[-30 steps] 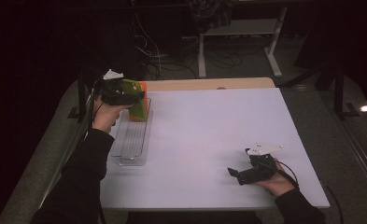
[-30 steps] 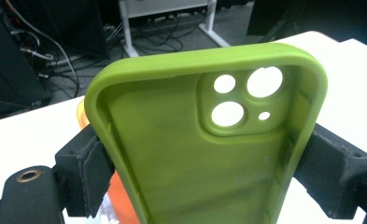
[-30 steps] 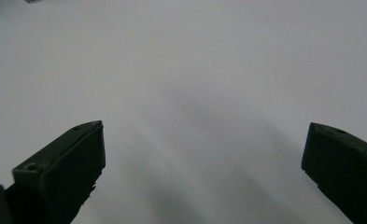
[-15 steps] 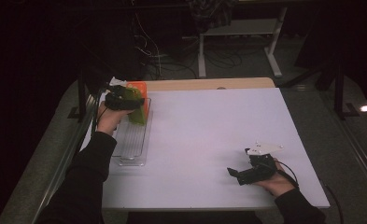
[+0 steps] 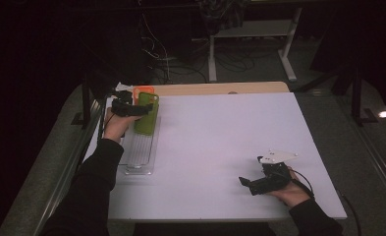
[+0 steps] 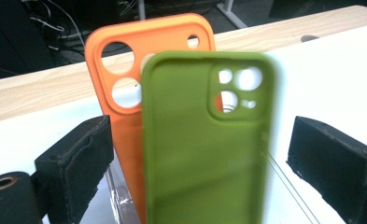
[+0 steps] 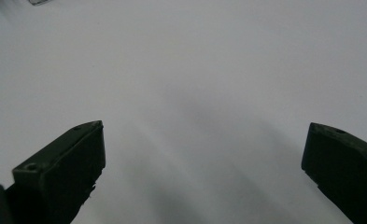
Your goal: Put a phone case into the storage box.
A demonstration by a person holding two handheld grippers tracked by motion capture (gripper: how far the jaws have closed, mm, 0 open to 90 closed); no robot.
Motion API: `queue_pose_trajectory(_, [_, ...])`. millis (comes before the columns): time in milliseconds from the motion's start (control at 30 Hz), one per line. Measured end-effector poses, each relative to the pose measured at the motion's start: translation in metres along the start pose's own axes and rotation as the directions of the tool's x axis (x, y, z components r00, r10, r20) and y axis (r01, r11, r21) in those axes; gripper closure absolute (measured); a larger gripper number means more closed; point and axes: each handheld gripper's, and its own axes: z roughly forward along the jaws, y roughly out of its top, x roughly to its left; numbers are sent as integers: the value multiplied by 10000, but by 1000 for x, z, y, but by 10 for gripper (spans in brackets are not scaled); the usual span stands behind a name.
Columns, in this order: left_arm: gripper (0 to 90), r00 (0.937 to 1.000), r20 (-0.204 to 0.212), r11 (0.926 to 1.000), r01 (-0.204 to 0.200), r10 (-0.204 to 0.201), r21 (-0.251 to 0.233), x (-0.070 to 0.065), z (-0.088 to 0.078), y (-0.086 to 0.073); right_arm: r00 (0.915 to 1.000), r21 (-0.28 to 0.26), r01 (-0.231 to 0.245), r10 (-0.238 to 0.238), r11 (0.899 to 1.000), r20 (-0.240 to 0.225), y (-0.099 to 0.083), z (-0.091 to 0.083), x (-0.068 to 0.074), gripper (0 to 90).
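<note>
At the counter's (image 5: 220,147) far left corner, the green case (image 6: 204,140) stands upright in the clear rack (image 5: 140,152), just in front of the orange case (image 6: 125,70). Left gripper (image 6: 197,168): fingers spread, just been opening, case between them but pads clear of it. Best next: draw straight back without clipping either edge, or the case may tip. Right gripper (image 7: 204,172): fingers spread, nothing between them, resting near the front right.

No readable text, label, brand, number or sign appears anywhere: not on the olive-green soft phone case (image 6: 204,144), the orange soft phone case (image 6: 125,70) behind it, or the plain white surface (image 5: 230,147).
</note>
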Motion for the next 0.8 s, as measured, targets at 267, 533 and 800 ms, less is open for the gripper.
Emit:
queue_pose_trajectory(267, [37,9984,520,9998,-201,204,-59,-6,-11,3,10000,-8,14,-14,10000,11,1,0,0,0])
queue_pose_trajectory(533, [37,9852,1486,9960,-883,856,116,-24,-35,2,10000,-21,-18,18,10000,35,1,-1,1,0])
queue_pose_trajectory(800, [32,9527,2700,9890,-1476,1396,92,-47,-58,-7,10000,-14,5,-5,10000,25,3,-2,2,0])
